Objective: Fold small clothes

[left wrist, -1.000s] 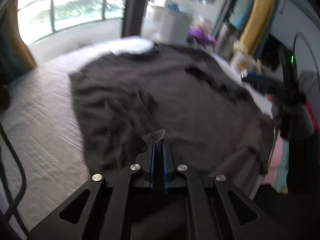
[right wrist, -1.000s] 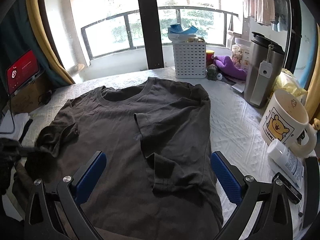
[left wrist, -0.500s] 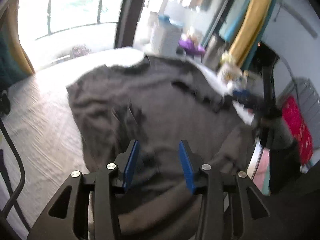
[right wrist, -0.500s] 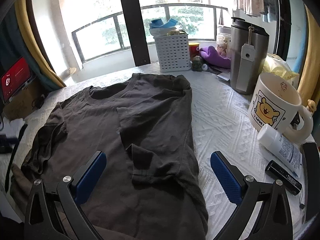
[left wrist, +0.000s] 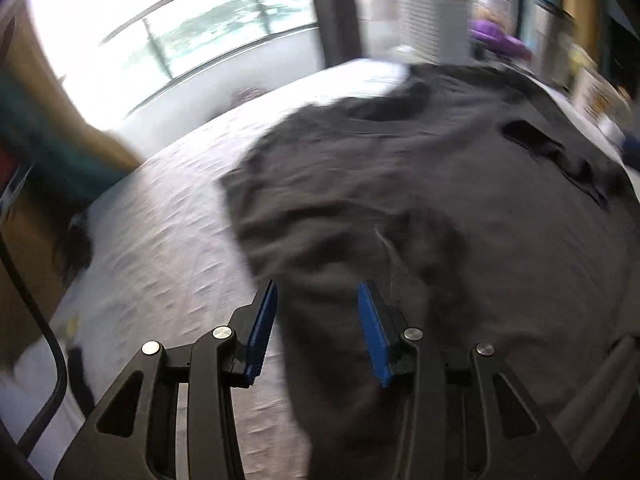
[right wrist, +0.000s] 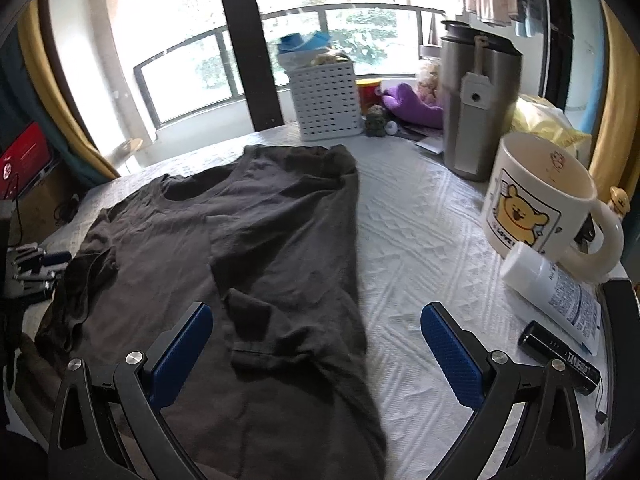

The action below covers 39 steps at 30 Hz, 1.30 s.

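Lying half-folded on the white-covered worktop [right wrist: 420,216], right side already turned inward, the dark T-shirt [right wrist: 248,240] is approached by the part-open, empty left claw [left wrist: 316,324] and wide-open, empty right claw [right wrist: 316,344], presumably for regripping.

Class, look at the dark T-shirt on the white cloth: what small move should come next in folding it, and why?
Probably the left hand-held gripper should close on the T-shirt's left sleeve edge and fold it inward. The right sleeve already lies folded over the body, the left side is still bunched, and both hand-held grippers are open, holding nothing.
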Each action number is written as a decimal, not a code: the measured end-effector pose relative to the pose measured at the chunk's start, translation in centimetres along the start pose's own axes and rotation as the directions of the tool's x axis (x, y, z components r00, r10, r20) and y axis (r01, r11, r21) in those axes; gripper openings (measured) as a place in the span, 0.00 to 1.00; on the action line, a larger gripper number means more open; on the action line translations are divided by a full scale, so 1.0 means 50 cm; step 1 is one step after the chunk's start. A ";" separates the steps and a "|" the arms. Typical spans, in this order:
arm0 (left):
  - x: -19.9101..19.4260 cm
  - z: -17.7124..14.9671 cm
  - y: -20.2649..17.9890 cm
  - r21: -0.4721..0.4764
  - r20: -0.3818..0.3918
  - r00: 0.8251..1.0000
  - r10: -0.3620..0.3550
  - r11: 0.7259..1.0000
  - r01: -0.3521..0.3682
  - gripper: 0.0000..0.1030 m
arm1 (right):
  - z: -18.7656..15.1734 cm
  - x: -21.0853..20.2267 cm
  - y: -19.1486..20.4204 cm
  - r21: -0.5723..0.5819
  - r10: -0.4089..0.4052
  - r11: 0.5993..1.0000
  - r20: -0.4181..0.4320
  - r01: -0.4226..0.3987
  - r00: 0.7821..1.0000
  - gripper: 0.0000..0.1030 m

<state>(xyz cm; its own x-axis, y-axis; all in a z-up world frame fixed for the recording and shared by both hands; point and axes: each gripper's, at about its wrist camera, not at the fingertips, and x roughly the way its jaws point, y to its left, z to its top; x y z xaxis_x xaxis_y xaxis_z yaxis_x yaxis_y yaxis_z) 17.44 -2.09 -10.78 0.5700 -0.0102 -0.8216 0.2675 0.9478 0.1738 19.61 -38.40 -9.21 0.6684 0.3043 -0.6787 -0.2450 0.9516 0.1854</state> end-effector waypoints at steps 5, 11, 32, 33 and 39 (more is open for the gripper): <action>0.009 0.004 -0.071 0.076 -0.042 0.992 -0.122 0.989 0.125 0.41 | -0.002 0.004 0.000 -0.003 0.006 1.000 -0.003 -0.006 1.000 1.00; -0.013 -0.017 -0.100 0.083 -0.076 0.980 -0.186 0.978 0.192 0.41 | -0.010 -0.005 -0.003 -0.003 -0.001 1.000 0.002 0.001 1.000 1.00; -0.179 -0.152 0.069 -0.235 0.115 0.988 -0.101 0.964 0.126 0.41 | -0.099 -0.101 0.186 -0.179 0.033 0.983 0.014 -0.030 0.999 1.00; -0.185 -0.160 0.071 -0.241 0.124 0.987 -0.102 0.962 0.130 0.41 | -0.109 -0.103 0.199 -0.188 0.036 0.982 0.009 -0.034 0.999 1.00; -0.210 -0.210 0.086 -0.291 0.173 0.979 -0.109 0.944 0.157 0.61 | -0.149 -0.117 0.243 -0.208 0.020 0.978 0.000 -0.020 1.000 1.00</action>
<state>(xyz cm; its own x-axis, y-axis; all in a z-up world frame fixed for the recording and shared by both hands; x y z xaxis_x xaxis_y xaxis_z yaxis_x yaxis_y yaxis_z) 4.45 5.46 -7.12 0.6629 -0.1688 -0.7295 0.1156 0.9857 -0.1230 7.49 -28.92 -8.29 0.6635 0.3235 -0.6746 -0.3989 0.9158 0.0468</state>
